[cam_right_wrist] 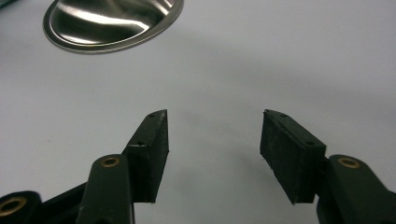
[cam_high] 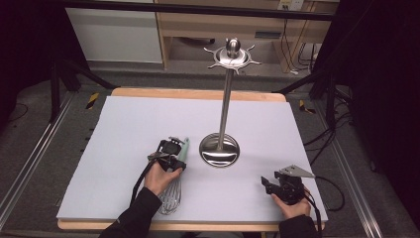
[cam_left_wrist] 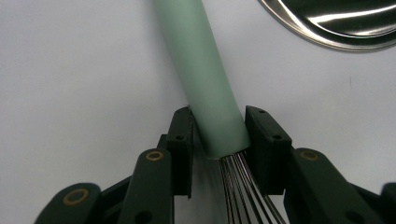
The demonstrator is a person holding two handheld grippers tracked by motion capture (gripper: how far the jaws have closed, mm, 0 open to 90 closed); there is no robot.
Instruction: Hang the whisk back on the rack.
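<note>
Now your left gripper (cam_left_wrist: 218, 135) clamps the whisk (cam_high: 174, 188) where green handle meets wires; handle points 12 o'clock, stand base (cam_high: 219, 150) at 3. Right gripper (cam_right_wrist: 214, 140) open, empty, farther off.

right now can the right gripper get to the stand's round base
Probably yes. The right gripper sits open, with bare table between it and the stand base. The whisk lies on the base's other side.
</note>
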